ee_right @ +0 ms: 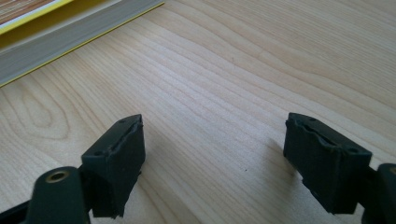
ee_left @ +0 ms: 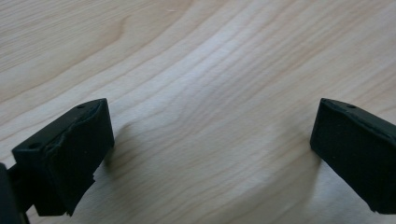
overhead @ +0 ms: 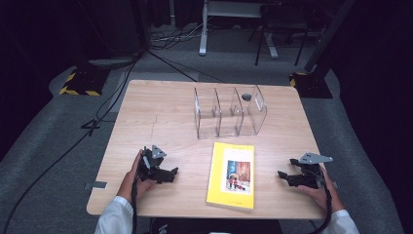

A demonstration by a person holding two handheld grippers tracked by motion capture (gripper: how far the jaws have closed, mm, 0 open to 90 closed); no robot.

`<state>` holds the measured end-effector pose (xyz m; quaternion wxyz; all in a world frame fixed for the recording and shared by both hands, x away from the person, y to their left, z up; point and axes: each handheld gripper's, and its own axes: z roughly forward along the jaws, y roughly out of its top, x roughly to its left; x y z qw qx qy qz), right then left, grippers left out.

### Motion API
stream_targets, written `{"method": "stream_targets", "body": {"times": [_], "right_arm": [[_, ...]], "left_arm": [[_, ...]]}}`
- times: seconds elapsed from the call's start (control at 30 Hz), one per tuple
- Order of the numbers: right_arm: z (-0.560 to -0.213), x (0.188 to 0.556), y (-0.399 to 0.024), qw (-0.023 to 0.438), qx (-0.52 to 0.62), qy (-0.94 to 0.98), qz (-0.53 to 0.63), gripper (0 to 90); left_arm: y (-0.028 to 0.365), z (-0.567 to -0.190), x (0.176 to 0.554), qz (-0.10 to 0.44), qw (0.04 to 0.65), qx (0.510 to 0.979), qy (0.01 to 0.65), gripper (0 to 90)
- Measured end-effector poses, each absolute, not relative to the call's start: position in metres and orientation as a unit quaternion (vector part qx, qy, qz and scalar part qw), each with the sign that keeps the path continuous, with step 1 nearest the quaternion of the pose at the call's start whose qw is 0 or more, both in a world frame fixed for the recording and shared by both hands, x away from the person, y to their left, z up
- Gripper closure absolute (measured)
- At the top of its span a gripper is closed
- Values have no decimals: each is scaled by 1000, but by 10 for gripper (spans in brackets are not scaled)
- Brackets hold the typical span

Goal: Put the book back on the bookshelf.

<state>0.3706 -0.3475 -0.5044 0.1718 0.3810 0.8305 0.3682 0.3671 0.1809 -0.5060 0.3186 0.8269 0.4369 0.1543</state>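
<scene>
Yellow book (overhead: 231,175) flat before clear divider rack (overhead: 229,113) — compartments empty.

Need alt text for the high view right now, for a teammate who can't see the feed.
A yellow book lies flat on a wooden table, between the left gripper and right gripper, both open. A clear divided rack stands behind it.

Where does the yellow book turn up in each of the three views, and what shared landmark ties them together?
High view: the yellow book lies flat at the table's near middle, between the left gripper and right gripper, in front of the clear divider rack.
Left gripper view: not in it; bare wood between open jaws.
Right gripper view: the book's page edge and yellow cover cross the top-left corner.
Shared landmark: the light wood-grain tabletop.
</scene>
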Motion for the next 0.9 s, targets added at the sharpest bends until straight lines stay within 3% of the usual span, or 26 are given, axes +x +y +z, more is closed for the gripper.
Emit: {"method": "stream_targets", "body": {"times": [0.43, 0.9], "right_arm": [[-500, 374, -341, 146, 342, 859, 351, 189], [-491, 366, -288, 115, 254, 906, 319, 210]], "left_arm": [[185, -506, 339, 138, 325, 857, 375, 6], [169, -506, 320, 109, 337, 881, 313, 3]]}}
